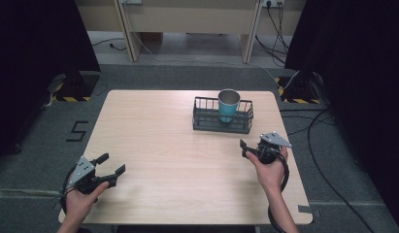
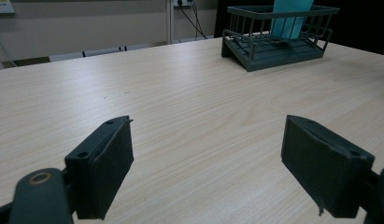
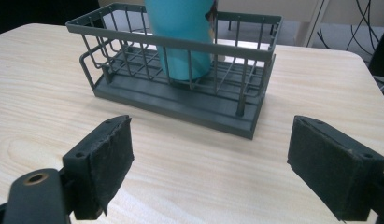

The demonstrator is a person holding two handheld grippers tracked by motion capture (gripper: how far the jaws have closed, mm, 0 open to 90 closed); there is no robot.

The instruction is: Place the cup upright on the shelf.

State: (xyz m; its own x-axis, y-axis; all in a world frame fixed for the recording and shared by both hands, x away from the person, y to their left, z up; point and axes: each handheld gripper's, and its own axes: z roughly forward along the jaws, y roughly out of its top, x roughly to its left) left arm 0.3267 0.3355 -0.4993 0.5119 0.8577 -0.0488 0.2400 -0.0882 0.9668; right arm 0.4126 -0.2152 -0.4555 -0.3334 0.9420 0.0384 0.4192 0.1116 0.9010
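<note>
Nearest the camera in the high view: two hands at the near edge of the pale wood-grain table (image 1: 177, 165), each holding a black two-jaw gripper. Left gripper (image 1: 111, 164) at the near left corner, jaws spread wide, nothing between them. Right gripper (image 1: 243, 148) at the near right, jaws likewise parted and empty, aimed toward the far side.

Ahead of the right gripper, just beyond its felt-faced pads (image 3: 116, 163): dark grey wire basket with a solid base (image 3: 189, 105), long axis running left to right across the table, standing right of centre on the far half. Inside it, upright, a teal cup with a metal rim (image 1: 228, 105), roughly mid-basket, touching the basket floor.

Right gripper clearly the nearer one; left gripper well apart, with the basket far off to its right (image 2: 278, 44). Cup axis vertical, so probably a grasp from the side or from above the rim.

No brand or label readable on cup or basket; a dark "5" mark (image 1: 76, 131) on the floor left of the table
</note>
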